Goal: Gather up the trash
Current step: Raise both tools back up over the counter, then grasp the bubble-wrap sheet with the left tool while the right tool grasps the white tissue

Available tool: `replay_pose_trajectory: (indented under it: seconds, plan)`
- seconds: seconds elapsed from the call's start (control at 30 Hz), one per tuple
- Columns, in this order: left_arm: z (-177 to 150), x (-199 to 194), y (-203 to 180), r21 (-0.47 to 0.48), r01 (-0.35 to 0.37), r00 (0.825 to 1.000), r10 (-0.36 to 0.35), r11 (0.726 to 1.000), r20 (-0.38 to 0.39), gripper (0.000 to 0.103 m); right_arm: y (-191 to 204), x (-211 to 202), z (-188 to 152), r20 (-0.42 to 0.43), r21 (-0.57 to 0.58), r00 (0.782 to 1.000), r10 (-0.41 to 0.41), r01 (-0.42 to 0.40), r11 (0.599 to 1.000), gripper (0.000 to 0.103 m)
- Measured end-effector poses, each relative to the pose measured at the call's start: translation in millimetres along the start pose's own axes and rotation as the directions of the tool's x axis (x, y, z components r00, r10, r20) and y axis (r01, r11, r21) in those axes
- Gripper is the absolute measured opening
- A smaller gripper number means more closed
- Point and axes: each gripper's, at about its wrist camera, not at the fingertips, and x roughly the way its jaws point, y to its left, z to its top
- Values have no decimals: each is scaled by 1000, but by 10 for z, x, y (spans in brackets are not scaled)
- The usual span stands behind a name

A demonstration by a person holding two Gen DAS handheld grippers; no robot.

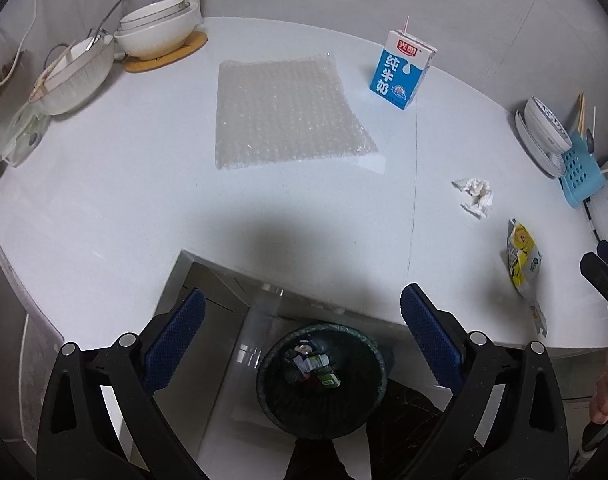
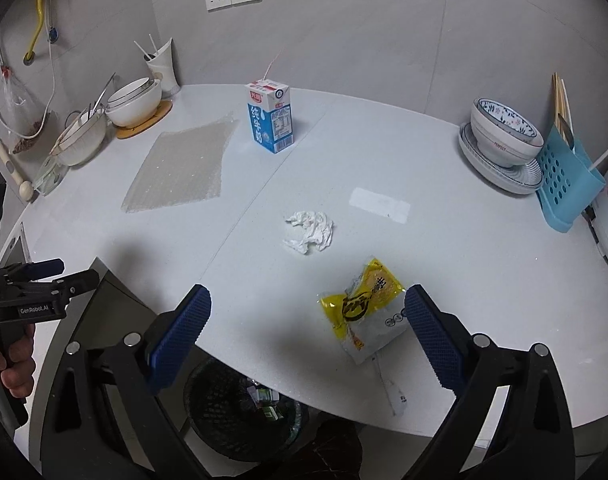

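- Left wrist view: the left hand-held gripper [image 1: 302, 336] sits at the bottom of the frame with its two blue pads wide apart and nothing between them. It touches nothing.
- Right below this hand-held gripper, in the lower centre, stands the trash bin [image 1: 321, 376] on the floor, in the notch of the desk [image 1: 104, 208]. It already has some small packages inside. I judge it is placed there so that trash can drop straight from the desk edge.
- The trash not yet collected lies on the desk: a sheet of bubble wrap [image 1: 284, 114] flat in the upper centre, a milk carton [image 1: 402, 70] upright with a straw to the right of it, a crumpled tissue [image 1: 475, 196] at the right, and a yellow snack wrapper [image 1: 524, 260] near the right edge.
- Bowls [image 1: 156, 28] stay in the upper left; I judge they are dishes, not trash.
- Right wrist view: the right hand-held gripper [image 2: 308, 334] is also fully open and empty, low in the frame.
- The yellow snack wrapper [image 2: 368, 308] lies flat just beside its right pad, partly between the pads but not clamped. I judge this is the piece it aims at.
- The crumpled tissue [image 2: 310, 232] is in the centre, the milk carton [image 2: 270, 116] above it, the bubble wrap [image 2: 184, 168] at the left.
- The trash bin [image 2: 240, 416] shows under the desk edge at the lower centre, near the wrapper.
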Motion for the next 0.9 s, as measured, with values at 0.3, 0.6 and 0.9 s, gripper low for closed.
replay_pose_trajectory:
  seconds: [0.3, 0.6, 0.9]
  plan:
    - [590, 85, 163, -44, -31, 1000, 31, 999, 2, 96, -188, 191, 334, -14, -2, 1000, -23, 23, 1000, 94]
    - [1128, 534, 265, -80, -59, 997, 56, 995, -47, 96, -228, 706, 605, -83, -17, 996, -23, 22, 1000, 93]
    - [1554, 1019, 426, -119, -94, 991, 81, 988, -103, 96, -292, 1171, 762, -145, -19, 989, -18, 15, 1000, 92]
